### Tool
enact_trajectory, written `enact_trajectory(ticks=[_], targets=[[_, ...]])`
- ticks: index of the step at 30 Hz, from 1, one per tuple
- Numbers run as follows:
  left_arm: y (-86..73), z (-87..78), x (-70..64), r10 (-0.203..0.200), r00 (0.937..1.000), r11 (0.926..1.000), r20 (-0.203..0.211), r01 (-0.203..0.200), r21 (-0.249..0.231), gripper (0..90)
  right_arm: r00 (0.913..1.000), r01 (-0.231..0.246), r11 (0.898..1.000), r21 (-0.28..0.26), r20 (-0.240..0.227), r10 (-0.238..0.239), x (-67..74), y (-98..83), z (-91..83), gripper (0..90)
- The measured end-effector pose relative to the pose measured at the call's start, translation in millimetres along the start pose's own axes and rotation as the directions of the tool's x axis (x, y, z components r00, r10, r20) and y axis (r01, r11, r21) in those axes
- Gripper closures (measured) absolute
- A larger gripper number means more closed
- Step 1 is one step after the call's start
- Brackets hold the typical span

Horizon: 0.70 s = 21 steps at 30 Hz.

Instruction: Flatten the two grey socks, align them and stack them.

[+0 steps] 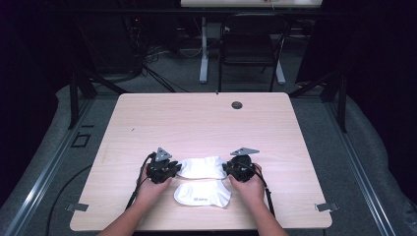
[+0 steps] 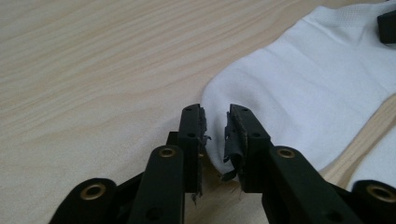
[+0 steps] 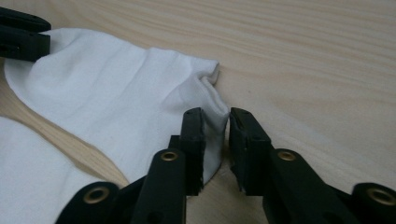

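Two white socks lie side by side near the table's front edge. The far sock (image 1: 201, 167) stretches between my two grippers and the near sock (image 1: 202, 193) lies just in front of it. My left gripper (image 1: 172, 169) is at the far sock's left end. Its jaws (image 2: 215, 112) stand a narrow gap apart, with the rounded edge of the sock (image 2: 299, 88) between them and not clamped. My right gripper (image 1: 230, 168) is at the right end. Its jaws (image 3: 215, 114) straddle the sock's bunched cuff (image 3: 212, 100), and a thin gap shows at one pad.
The wooden table (image 1: 196, 123) has a dark round grommet (image 1: 237, 104) near its far edge. A dark chair (image 1: 251, 44) and a desk leg stand on the floor beyond the table. A person's hands and forearms come in from the bottom.
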<state>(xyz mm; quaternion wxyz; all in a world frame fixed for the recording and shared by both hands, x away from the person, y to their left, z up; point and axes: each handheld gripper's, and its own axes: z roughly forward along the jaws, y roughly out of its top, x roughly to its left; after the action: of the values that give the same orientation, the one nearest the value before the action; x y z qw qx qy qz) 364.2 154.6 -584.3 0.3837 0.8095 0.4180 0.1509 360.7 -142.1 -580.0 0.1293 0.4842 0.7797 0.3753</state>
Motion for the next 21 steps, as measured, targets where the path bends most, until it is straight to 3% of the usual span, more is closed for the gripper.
enact_trajectory(ticks=[4,10,21], targets=[[0.7,0.1,-2.5,0.008,0.9999,0.9999,0.009,-0.008,0.006,86.4,1.0000,0.003,1.000,0.010,-0.008,-0.003,1.5,0.3,-1.0,86.0],[1.2,-0.9,-0.5,-0.011,0.9997,0.9999,0.023,0.011,0.008,88.3,0.9999,0.001,1.000,-0.004,-0.017,-0.001,1.4,0.9,-3.4,86.5],[6.7,-9.0,-4.8,0.000,0.9996,0.9997,0.029,0.001,-0.025,88.6,0.9995,0.002,0.998,-0.055,-0.031,-0.004,4.8,6.1,-13.2,86.8]])
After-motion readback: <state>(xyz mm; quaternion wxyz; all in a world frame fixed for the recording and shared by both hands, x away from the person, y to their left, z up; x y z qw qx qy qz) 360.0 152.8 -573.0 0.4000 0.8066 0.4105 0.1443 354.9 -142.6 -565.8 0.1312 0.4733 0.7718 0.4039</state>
